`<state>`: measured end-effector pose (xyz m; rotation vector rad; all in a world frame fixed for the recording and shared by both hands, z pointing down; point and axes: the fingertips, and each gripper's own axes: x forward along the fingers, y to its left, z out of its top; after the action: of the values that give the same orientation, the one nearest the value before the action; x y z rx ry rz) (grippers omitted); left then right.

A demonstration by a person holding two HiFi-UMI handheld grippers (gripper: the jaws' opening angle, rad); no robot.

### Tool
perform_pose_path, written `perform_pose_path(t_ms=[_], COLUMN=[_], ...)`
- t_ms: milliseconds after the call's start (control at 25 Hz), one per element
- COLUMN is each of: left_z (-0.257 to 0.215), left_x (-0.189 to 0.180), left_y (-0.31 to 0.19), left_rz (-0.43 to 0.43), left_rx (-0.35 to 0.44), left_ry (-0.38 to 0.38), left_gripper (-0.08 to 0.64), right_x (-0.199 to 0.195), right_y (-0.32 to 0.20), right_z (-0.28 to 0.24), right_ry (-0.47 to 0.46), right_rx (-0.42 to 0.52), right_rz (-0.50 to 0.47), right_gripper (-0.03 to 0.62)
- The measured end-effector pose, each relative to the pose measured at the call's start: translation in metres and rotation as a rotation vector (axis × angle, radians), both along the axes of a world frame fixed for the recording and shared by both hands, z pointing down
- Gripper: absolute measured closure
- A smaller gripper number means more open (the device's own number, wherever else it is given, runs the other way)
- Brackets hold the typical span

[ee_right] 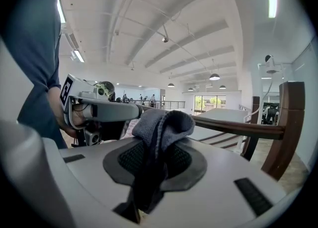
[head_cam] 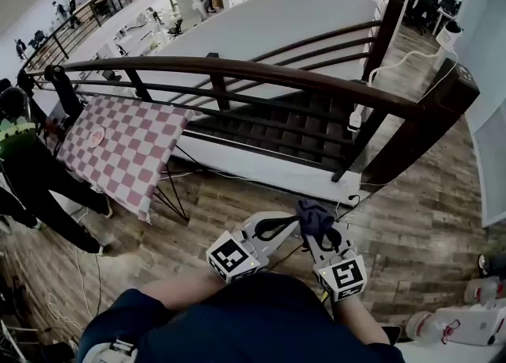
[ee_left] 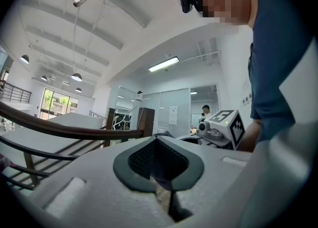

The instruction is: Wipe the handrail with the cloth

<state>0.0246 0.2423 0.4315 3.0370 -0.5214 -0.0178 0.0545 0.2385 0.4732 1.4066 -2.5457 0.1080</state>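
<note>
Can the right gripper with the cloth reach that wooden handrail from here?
Probably, after a step forward: the right gripper, shut on the cloth, sits near the person's body, with only floor between it and the handrail.

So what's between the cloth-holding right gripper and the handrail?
Head view: wooden floor crossed by a cable, then the lower rails under the handrail. The right gripper, shut on the cloth, is short of it.

Wood floor (head_cam: pixel 237 211), checkered table (head_cam: pixel 126 148)
</note>
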Motion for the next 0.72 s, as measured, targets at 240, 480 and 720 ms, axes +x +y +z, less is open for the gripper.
perform_pose_path(t_ms=[240, 480, 720], left_z=[0.008, 0.010, 0.000], left_x=[0.005, -0.001, -0.004], left_y=[-0.017, -0.082, -0.188], left_rz=[-0.060, -0.065, 0.015], left_rx=[-0.007, -0.001, 0.024], left_ry=[-0.013, 0.018, 0.072], left_gripper=[0.565, 0.563, 0.563], right_x=[0.015, 0.012, 0.007], right_y=[-0.015, -0.074, -0.175], right_z=[0.012, 0.017, 0.012], right_ry=[0.003, 0.023, 0.057], right_rx=[-0.016, -0.030, -0.034], right_rz=[-0.030, -0.025, 0.064], right_gripper=[0.502, 0.502, 0.502])
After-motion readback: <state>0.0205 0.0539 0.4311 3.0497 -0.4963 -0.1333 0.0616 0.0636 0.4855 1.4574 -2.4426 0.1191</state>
